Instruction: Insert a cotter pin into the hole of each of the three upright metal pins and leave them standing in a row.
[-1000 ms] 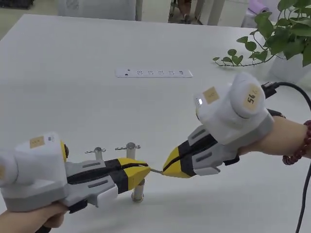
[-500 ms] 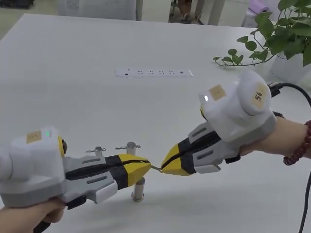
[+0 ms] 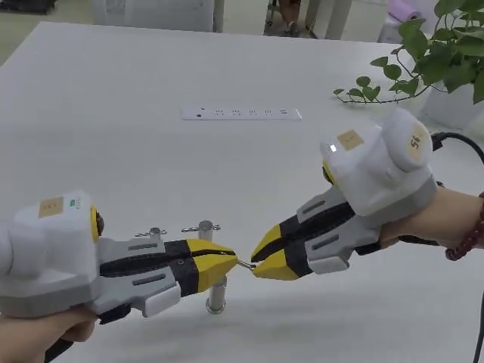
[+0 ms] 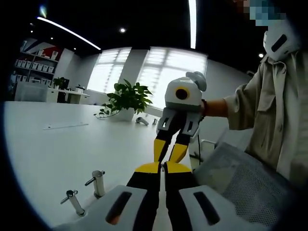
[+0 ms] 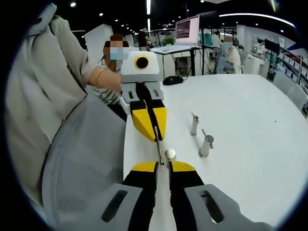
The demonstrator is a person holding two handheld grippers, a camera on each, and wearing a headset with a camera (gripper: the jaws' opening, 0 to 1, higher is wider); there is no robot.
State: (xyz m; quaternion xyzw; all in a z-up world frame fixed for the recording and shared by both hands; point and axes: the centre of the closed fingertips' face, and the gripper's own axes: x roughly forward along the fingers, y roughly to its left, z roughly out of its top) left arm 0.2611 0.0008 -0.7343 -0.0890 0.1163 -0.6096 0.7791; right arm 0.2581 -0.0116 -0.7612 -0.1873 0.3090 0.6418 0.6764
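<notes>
A cotter pin (image 5: 158, 144) is held across the gap between the 2 tools; the left gripper (image 3: 231, 264) is closed tight on one end, and the right gripper (image 3: 257, 268) is pinched down to a sliver on the other, so the wire appears to be gripped by both. The bare metal pin (image 5: 170, 154) stands just beneath this wire, partly hidden under the left gripper in the head view; 2 fitted metal pins (image 4: 98, 183) stand upright just beyond it on the table (image 3: 113, 113), each with a cotter pin through its top. The step is judged to be a regrip before insertion; it is best done if 1 gripper is released only once the other's hold is firm, the wire is kept level, and its free tip is lined up with the hole before it is pushed; the hole itself cannot be made out. Sideways force is to be avoided, since the upright pin could be tipped.
</notes>
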